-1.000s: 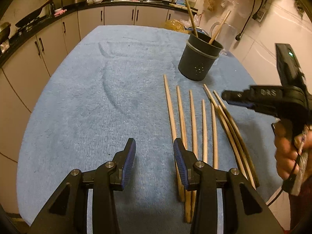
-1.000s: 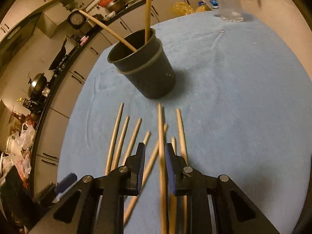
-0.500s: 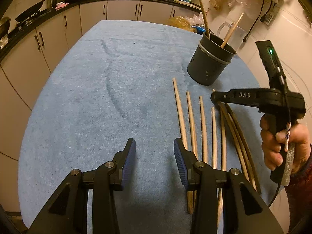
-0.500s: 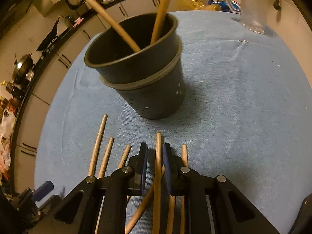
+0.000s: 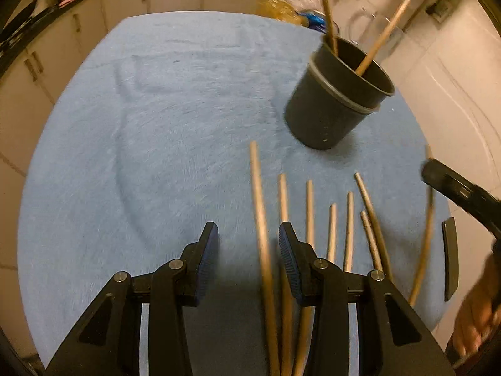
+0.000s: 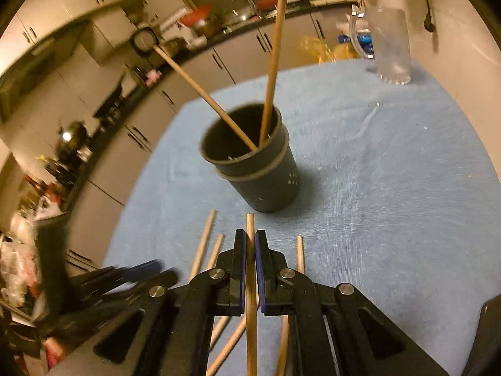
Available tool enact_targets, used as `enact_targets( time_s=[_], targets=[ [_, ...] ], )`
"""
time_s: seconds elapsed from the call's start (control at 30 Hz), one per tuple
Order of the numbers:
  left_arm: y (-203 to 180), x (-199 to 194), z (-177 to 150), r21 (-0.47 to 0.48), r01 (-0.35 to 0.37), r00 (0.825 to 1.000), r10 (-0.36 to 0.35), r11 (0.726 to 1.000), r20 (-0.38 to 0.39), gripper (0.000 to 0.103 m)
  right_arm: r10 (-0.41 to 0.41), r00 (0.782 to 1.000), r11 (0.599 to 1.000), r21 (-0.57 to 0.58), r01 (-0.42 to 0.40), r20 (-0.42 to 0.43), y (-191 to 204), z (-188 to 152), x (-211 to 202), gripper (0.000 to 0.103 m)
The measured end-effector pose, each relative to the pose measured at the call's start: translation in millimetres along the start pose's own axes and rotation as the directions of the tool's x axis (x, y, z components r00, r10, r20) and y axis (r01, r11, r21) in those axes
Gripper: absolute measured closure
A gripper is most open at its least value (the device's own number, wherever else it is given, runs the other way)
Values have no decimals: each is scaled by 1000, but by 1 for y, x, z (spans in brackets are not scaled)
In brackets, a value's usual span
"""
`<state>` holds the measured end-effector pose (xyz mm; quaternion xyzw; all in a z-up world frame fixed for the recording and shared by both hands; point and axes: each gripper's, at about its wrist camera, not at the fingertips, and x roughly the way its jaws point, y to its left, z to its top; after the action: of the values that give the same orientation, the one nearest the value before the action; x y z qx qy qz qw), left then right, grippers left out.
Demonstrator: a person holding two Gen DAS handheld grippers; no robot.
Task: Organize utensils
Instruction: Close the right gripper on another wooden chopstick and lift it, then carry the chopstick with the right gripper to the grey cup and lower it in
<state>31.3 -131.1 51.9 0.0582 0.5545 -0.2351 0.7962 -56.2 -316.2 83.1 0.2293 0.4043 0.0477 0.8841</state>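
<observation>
Right fingers point(image 6: 249, 269) pinching slim wooden chopstick point(image 6: 250, 319), ribbed dark cup point(image 6: 260, 172) near

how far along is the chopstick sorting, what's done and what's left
Early on. Done: two chopsticks already stand in the dark holder. In hand: the right tool is shut on one chopstick, its tip towards the holder. Left: several more chopsticks lie on the blue towel, and the left tool is open with nothing gripped.

dim warm light | fisheye-bent edges, dark corners | motion blur at sides
</observation>
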Motion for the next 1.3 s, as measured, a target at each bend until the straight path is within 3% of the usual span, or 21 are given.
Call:
enact_targets(
  time_s=[0.2, 0.3, 0.4, 0.47, 0.57, 0.73, 0.83, 1.0, 1.2, 1.3],
  targets=[
    [-12, 21, 26, 22, -82, 995, 83, 996, -50, 68, 42, 998, 999, -8, -41, 42, 4, -1, -23, 97],
    [-15, 34, 33, 35, -108, 989, 111, 994, -95, 84, 54, 997, 999, -1, -54, 47, 5, -4, -26, 97],
    [-22, 37, 34, 66, -151, 985, 156, 986, -73, 86, 63, 997, 998, 1, -63, 51, 2, -5, -29, 97],
    [-25, 38, 34, 77, -172, 983, 177, 982, -57, 97, 68, 996, 998, 0, -68, 51, 1, -8, -31, 97],
    [-21, 33, 30, 55, -136, 990, 138, 989, -41, 97, 68, 996, 998, 9, -68, 55, 2, -9, -32, 97],
    [-14, -19, 11, 34, -84, 991, 80, 996, 107, 97, 65, 994, 998, 1, -66, 84, 6, -12, -40, 97],
    [-15, -61, -4, 31, -79, 974, 71, 996, 216, 97, 71, 990, 997, -14, -70, 120, 13, -15, -50, 97],
    [-15, -122, -32, 18, -70, 929, 59, 997, 366, 97, 80, 975, 996, -47, -71, 207, 22, -25, -75, 97],
    [-21, -162, -56, 20, -61, 899, 46, 998, 435, 97, 83, 956, 996, -51, -71, 281, 21, -37, -101, 97],
    [-17, -172, -63, 27, -54, 895, 37, 998, 444, 97, 81, 952, 996, -46, -70, 294, 21, -39, -108, 97]
  ],
)
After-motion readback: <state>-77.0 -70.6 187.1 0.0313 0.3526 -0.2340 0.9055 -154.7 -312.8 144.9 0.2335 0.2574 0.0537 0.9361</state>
